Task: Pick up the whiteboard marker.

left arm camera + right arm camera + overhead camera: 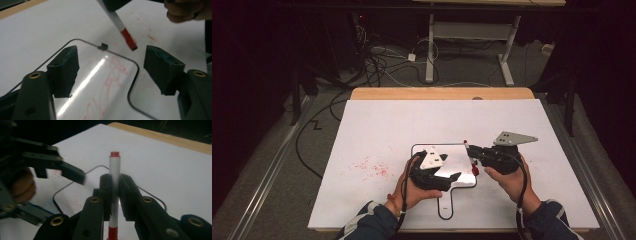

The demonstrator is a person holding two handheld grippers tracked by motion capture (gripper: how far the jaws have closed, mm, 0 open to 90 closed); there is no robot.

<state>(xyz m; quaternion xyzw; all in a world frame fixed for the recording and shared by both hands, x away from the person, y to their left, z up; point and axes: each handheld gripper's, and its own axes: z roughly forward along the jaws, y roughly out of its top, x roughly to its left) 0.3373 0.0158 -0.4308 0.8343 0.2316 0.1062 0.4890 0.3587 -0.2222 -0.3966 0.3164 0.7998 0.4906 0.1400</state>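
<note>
Scribbles (110, 82) in red already mark the small whiteboard (464, 177), the right gripper (473, 152) pinches the marker (115, 185), and the spread, empty left gripper (451, 177) hangs over the board, wiping seemingly left.

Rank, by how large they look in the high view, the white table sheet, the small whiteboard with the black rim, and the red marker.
1. White table sheet, the largest by far.
2. Small whiteboard, partly covered by the left tongs.
3. Red marker, held in the right tongs, the smallest.
</note>
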